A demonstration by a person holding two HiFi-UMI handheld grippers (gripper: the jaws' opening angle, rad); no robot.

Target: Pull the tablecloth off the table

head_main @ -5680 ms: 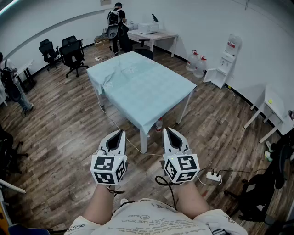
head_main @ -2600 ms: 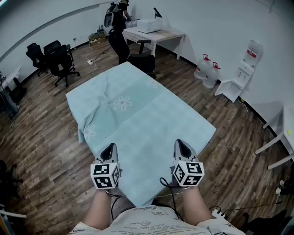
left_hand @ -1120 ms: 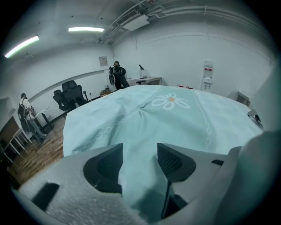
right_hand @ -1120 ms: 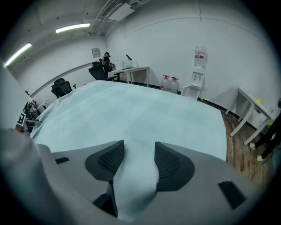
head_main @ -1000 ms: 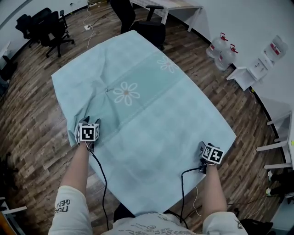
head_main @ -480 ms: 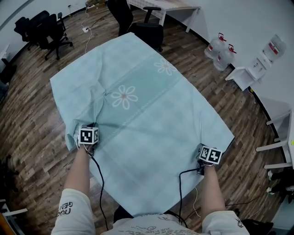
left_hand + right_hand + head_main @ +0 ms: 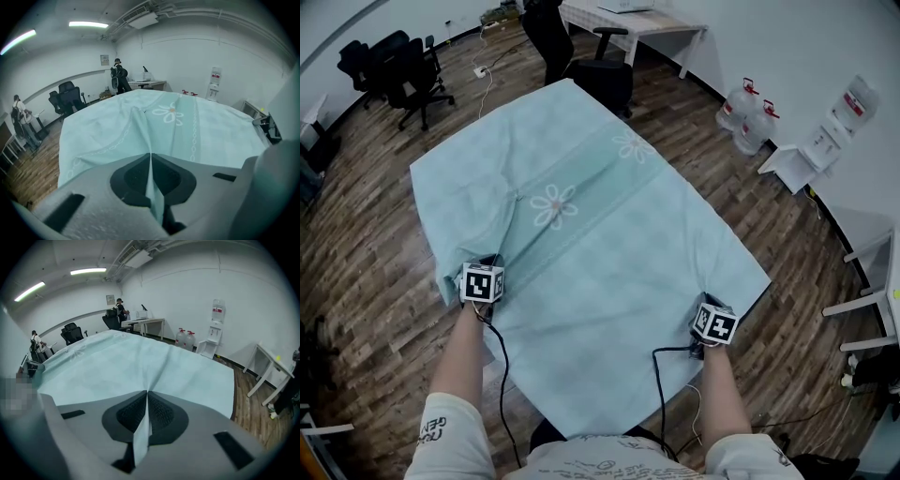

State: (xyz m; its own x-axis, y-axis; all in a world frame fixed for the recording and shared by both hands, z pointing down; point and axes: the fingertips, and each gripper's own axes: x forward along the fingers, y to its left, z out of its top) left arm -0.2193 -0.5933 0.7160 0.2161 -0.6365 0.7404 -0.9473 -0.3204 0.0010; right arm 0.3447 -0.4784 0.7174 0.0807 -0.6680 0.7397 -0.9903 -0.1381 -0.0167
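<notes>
A pale teal tablecloth (image 7: 591,234) with white flower prints covers the table in the head view. At the cloth's left edge my left gripper (image 7: 483,267) is shut on a pinched fold of the tablecloth (image 7: 154,140); the fold runs between its dark pads (image 7: 133,178). On the right edge of the cloth my right gripper (image 7: 712,307) is shut on a ridge of the tablecloth (image 7: 140,376), with cloth hanging down between its pads (image 7: 161,416). Creases run from both grips toward the middle flower (image 7: 555,204).
A black office chair (image 7: 605,80) stands at the table's far end, a person in dark clothes (image 7: 542,23) behind it by a white desk (image 7: 628,19). Water jugs (image 7: 748,117) sit at the right wall. More chairs (image 7: 394,66) stand far left. Wooden floor surrounds the table.
Both grippers have gone from open at the cloth's edges to shut on pinched folds. The cloth has bunched at each grip and shifted slightly toward me.
</notes>
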